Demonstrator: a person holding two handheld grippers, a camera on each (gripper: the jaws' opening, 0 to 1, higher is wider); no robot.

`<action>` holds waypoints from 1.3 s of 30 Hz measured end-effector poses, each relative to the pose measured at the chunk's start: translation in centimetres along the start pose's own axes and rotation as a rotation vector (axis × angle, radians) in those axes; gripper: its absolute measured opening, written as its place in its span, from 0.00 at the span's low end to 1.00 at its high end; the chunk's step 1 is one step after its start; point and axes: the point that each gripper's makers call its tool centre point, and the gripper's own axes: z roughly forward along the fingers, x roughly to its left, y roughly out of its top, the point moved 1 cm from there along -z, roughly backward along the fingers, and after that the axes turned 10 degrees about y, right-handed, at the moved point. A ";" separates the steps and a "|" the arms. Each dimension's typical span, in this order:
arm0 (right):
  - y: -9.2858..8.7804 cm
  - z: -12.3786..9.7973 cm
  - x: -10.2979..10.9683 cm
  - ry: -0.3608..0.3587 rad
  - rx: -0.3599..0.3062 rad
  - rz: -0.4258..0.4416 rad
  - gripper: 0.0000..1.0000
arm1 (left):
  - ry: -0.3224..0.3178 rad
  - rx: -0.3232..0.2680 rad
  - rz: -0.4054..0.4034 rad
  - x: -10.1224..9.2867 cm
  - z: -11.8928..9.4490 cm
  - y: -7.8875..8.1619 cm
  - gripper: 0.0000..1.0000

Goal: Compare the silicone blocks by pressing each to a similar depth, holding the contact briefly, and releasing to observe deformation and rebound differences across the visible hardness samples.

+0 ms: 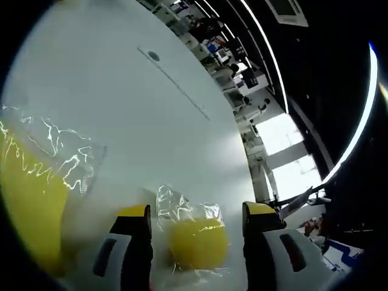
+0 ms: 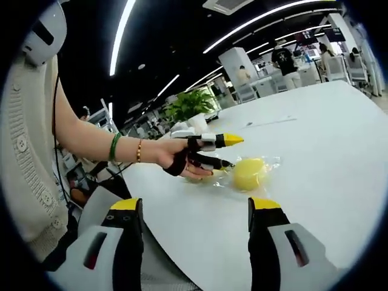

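Note:
A round yellow silicone block (image 1: 197, 242) in clear plastic wrap lies on the white table (image 1: 151, 121), between the yellow-tipped jaws of my left gripper (image 1: 197, 209). The jaws stand open on either side of it, with a small gap each side. A second, larger yellow block (image 1: 27, 200) in wrap lies close at the left. In the right gripper view a hand holds the left gripper (image 2: 230, 151) just left of the block (image 2: 248, 173). More yellow (image 2: 205, 177) peeks from under that hand. My right gripper (image 2: 195, 205) hangs open above the table's near edge, holding nothing.
The table has a round cable hole (image 1: 153, 56) and a thin seam beyond it. A person's arm with bracelets (image 2: 124, 148) reaches in from the left. A potted plant (image 2: 191, 106), desks, chairs and people stand at the far side of the office.

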 end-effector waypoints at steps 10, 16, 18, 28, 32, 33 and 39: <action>-0.5 -0.1 -0.7 -0.009 -0.008 0.031 0.64 | 0.070 0.029 0.015 2.2 0.3 -0.8 0.17; -1.2 -0.1 -0.9 -0.010 0.007 0.050 0.61 | 0.072 0.026 -0.026 2.6 0.6 -0.7 0.09; -1.2 -0.2 -0.9 -0.009 0.004 0.056 0.61 | 0.057 0.015 -0.014 2.4 0.6 -0.6 0.05; -1.0 -0.3 -0.8 -0.009 0.009 0.050 0.60 | 0.061 -0.023 0.079 1.6 0.2 -0.7 0.00; -0.5 -0.3 -0.5 -0.012 0.014 0.036 0.60 | 0.046 -0.066 0.178 0.0 -0.7 -0.5 0.00; -0.4 -0.4 -0.3 -0.012 0.016 0.034 0.60 | 0.033 -0.075 0.196 -0.6 -0.9 -0.5 0.00; -0.1 -0.4 0.6 -0.011 0.031 0.018 0.59 | 0.024 -0.134 0.449 -3.1 -2.7 -0.6 0.00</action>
